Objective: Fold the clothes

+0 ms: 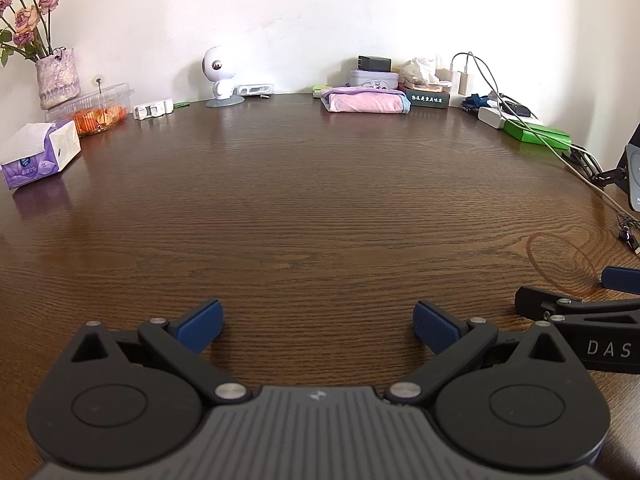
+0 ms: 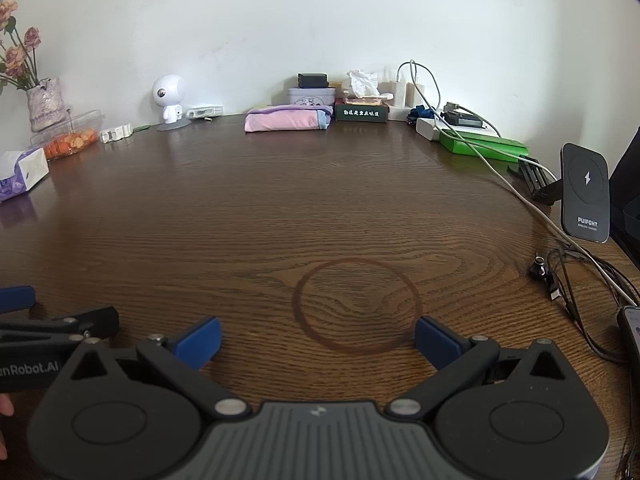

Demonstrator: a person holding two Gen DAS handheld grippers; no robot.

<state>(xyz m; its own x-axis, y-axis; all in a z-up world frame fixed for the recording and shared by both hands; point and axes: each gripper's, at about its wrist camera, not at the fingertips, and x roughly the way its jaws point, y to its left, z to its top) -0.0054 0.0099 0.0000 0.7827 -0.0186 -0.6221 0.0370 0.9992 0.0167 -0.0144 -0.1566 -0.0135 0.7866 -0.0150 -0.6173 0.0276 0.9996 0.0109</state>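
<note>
Two hand-held black grippers with blue finger pads hover side by side low over a dark brown wood-grain table point(image 1: 320, 184), both with jaws spread wide and holding nothing. The left gripper point(image 1: 318, 326) faces bare tabletop; the right gripper point(image 2: 318, 338) sits just behind a faint ring stain point(image 2: 358, 306) in the wood. The only garment in sight, a pink cloth already folded flat with lilac and pale blue edges point(image 1: 366, 102), lies well apart from both, at the far edge of the table near the wall, beside a dark green lettered box point(image 1: 426, 100). Its long axis runs left to right across both views. It sits ahead and slightly right of the left gripper and ahead and slightly left of the right one, so neither looks clearly nearer; reaching it would call for a long forward move.
</note>
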